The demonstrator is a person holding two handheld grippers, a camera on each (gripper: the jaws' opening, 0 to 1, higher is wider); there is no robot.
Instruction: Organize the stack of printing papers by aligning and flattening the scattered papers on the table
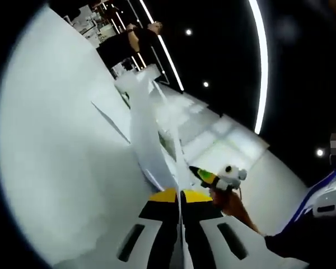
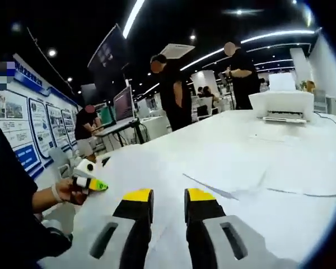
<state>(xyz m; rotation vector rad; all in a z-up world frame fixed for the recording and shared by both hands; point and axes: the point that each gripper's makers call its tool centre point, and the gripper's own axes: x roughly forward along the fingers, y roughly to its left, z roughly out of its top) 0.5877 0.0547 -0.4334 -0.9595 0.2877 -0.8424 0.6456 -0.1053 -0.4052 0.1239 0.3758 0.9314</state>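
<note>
left gripper [image 1: 180, 195] pinches thin white paper sheets [image 1: 145, 134] edge-on; right gripper [image 2: 168, 195] parted, empty, over flat sheets [image 2: 252, 185].

The left gripper [image 1: 179, 196] has white jaws with black inner faces and yellow tips. The right gripper [image 2: 169, 196] has the same colours: white, black and yellow. The papers [image 1: 145, 134] are plain white, and the table [image 2: 224, 151] is white too. At 9 o'clock in the right gripper view, a hand [image 2: 73, 190] holds a tool with a green and yellow tip. The printer [image 2: 283, 103] at 2 o'clock is white. The wall posters [image 2: 39, 126] are blue and white.
</note>
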